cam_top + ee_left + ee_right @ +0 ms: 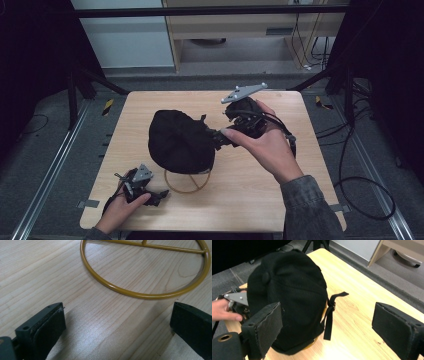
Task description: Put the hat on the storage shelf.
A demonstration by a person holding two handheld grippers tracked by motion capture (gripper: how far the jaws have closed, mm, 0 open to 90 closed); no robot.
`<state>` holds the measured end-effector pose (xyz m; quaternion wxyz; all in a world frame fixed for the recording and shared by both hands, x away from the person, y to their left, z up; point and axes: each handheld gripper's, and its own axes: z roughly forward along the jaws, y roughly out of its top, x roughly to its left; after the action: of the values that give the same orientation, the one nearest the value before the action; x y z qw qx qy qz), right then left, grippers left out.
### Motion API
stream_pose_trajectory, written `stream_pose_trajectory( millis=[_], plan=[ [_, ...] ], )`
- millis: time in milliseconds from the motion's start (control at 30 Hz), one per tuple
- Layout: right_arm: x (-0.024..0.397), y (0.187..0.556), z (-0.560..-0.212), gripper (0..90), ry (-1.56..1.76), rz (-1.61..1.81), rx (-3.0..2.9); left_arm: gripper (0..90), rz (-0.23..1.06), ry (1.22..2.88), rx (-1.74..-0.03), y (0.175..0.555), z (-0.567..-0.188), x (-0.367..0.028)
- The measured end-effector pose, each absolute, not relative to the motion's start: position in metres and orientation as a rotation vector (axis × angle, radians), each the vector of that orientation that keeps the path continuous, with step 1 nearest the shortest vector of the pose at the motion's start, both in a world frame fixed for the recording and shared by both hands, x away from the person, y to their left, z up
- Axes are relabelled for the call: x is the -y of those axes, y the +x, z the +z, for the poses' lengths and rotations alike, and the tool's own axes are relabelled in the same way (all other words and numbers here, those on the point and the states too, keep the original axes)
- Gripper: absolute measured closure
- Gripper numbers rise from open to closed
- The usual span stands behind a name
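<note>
On the tabletop (pixel 250 175): a black cap (pixel 180 140) sits on a yellow wire stand (pixel 187 182), near the middle.
Cap direction: crown up, top button tilted toward the far left corner in the high view; strap (pixel 329 315) hangs down the side facing the right hand-held gripper.
Stand: round ring base flat on the wood, a crossbar across it.
Right hand-held gripper (pixel 220 137): jaws spread wide, nothing between them, just beside the cap.
Left hand-held gripper (pixel 161 195): jaws spread, empty, resting low near the ring.
Surface: light wood grain.
Room: grey floor, dark frame, cables at right.
</note>
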<state>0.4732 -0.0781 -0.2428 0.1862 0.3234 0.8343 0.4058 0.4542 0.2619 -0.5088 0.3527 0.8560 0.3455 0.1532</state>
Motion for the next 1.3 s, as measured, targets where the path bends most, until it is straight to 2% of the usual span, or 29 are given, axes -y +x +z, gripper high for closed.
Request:
stream_pose_trajectory(
  millis=[233, 467, 700, 1300],
  plan=[
    [0.094, 0.472, -0.258, 10.0, 0.92, 1.105, -2.366, 0.0, 0.398, 2.212, -0.894, 0.454, -0.509, -0.262],
    [0.115, 0.467, -0.272, 16.0, 0.945, 1.063, -2.32, 0.0, 0.399, 2.211, -0.895, 0.454, -0.509, -0.262],
    [0.137, 0.461, -0.288, 16.0, 0.968, 1.031, -2.257, 0.0, 0.4, 2.211, -0.895, 0.454, -0.509, -0.262],
    [0.176, 0.46, -0.356, 18.0, 1.09, 0.986, -2.205, 0.0, 0.398, 2.215, -0.896, 0.454, -0.509, -0.262]
  ],
)
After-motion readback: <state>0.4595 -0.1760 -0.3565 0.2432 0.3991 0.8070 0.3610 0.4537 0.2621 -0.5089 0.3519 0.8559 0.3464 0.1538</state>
